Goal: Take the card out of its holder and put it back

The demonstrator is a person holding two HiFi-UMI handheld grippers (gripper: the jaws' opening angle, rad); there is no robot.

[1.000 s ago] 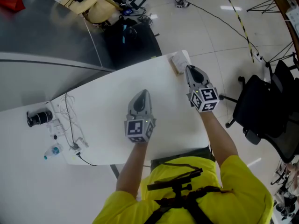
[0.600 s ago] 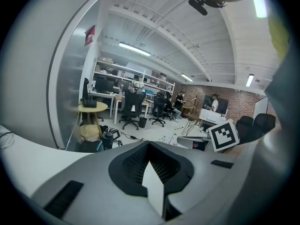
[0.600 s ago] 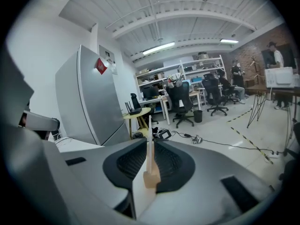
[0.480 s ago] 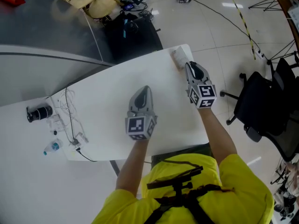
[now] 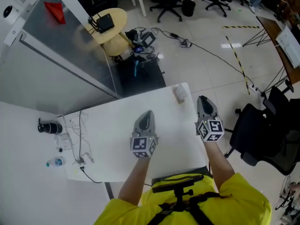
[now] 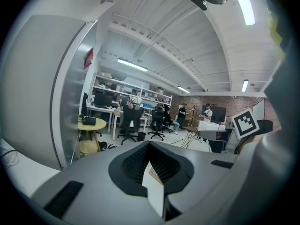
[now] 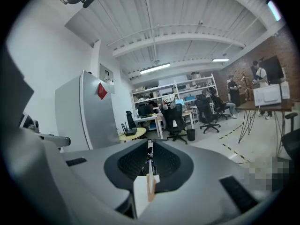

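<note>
The card holder (image 5: 180,93), a small pale block with a whitish card standing in it, sits near the far right corner of the white table (image 5: 108,139). My right gripper (image 5: 202,100) hovers just right of the holder and a little nearer me, apart from it. In the right gripper view its pads (image 7: 134,162) stand almost together, leaving only a thin slit, with nothing clamped between them. My left gripper (image 5: 146,114) hangs over the middle of the table, its tips meeting and empty. The left gripper view shows a sliver of table between the pads (image 6: 134,164).
A black office chair (image 5: 262,135) stands close to the table's right edge. On the table's left part lie a black cylinder (image 5: 49,126), loose cables (image 5: 77,135) and a small bottle (image 5: 55,162). Beyond the far edge are a glass partition and a round yellow table (image 5: 110,25).
My right gripper has drawn back from the holder toward me. The head view has risen and takes in more of the room. The left gripper has barely moved.
</note>
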